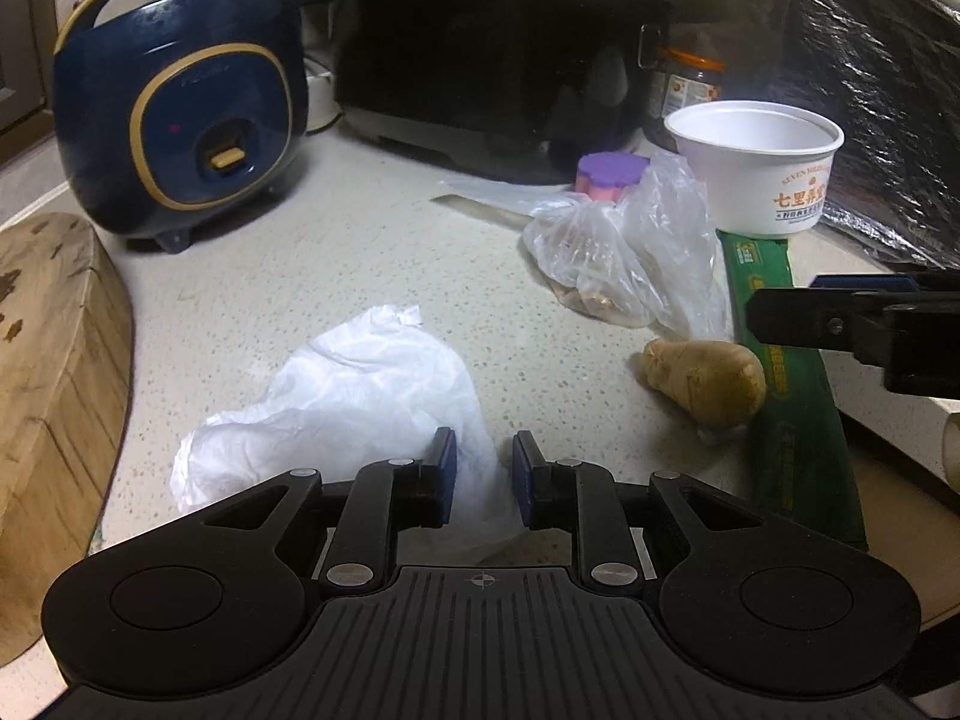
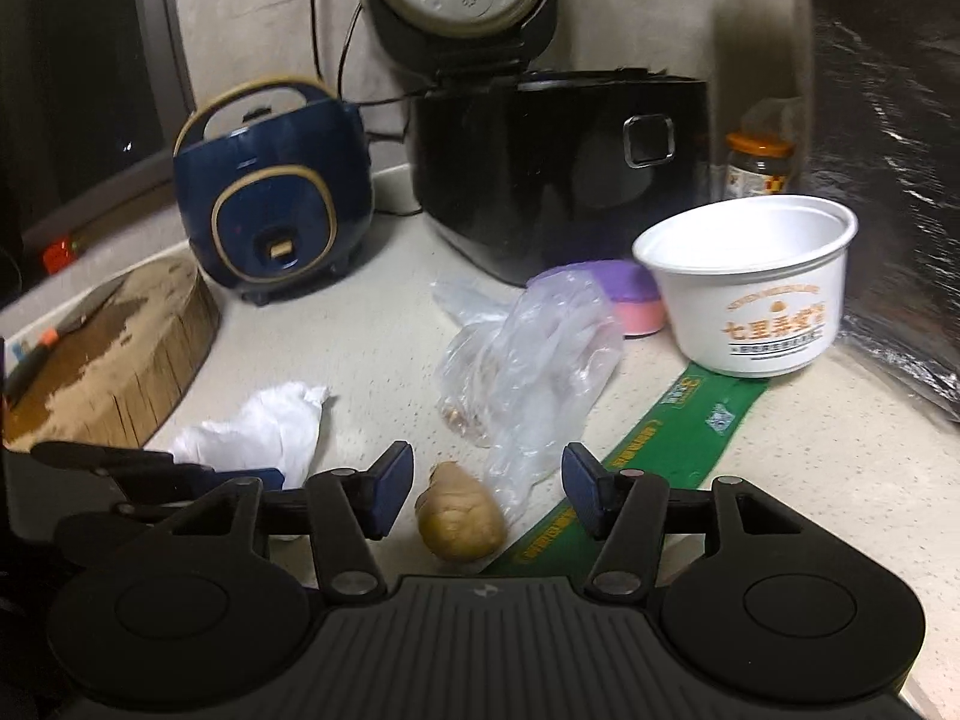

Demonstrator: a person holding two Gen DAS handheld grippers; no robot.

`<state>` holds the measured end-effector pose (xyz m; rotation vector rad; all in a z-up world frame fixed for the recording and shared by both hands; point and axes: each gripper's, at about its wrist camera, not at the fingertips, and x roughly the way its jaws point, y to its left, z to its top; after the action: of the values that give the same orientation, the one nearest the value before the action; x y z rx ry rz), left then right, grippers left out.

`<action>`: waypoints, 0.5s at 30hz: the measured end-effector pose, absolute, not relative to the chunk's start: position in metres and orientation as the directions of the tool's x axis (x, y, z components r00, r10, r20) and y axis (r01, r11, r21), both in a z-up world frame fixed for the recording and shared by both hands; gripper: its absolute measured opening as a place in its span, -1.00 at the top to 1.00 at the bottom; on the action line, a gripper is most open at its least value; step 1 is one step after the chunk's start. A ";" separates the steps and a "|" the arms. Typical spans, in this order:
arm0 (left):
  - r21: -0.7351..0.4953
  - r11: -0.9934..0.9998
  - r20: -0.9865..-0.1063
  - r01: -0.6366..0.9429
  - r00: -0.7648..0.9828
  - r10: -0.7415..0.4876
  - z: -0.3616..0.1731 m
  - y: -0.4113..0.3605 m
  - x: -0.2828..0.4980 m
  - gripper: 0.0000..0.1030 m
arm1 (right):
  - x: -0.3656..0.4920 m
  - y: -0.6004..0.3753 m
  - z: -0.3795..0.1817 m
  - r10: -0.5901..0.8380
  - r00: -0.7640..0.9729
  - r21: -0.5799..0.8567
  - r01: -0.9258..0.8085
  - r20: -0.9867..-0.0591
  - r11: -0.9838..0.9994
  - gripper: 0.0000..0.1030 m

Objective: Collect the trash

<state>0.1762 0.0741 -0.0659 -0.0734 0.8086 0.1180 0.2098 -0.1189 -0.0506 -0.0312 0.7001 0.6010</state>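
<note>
Both tongs are hanging apart: left tongs [image 1: 483, 461] straddling the white crumpled bag [image 1: 354, 396], right tongs [image 2: 487, 483] gaping over the ginger [image 2: 461, 519].

- Blue rice cooker [image 2: 273, 204], far left on the counter [image 2: 372, 330].
- Black cooker [image 2: 558, 174] to its right, lid raised.
- Wooden chopping block [image 2: 120, 354], near left.
- Orange-lidded jar [image 2: 757, 165], far right.

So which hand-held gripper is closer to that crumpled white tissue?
Left. The left hand-held gripper sits right at the crumpled white tissue; the right hand-held gripper is off beside it, over the ginger.
</note>
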 end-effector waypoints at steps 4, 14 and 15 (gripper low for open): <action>-0.163 0.972 -0.750 -0.168 0.661 -0.011 -0.059 0.093 0.178 0.65 | 0.209 -0.127 -0.053 0.502 0.604 0.184 -0.510 -0.618 0.840 -0.07; -0.227 0.909 -0.661 -0.350 0.741 0.120 -0.037 0.143 0.142 0.58 | 0.196 -0.140 -0.058 0.494 0.596 0.194 -0.496 -0.633 0.847 -0.07; -0.224 0.909 -0.677 -0.353 0.727 0.115 -0.041 0.144 0.144 0.58 | 0.196 -0.140 -0.059 0.493 0.593 0.196 -0.494 -0.636 0.847 -0.07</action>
<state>0.1442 0.1445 -0.0409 -0.3524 0.7144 0.2637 0.1961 -0.1401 -0.0590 -0.0015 0.7392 0.5734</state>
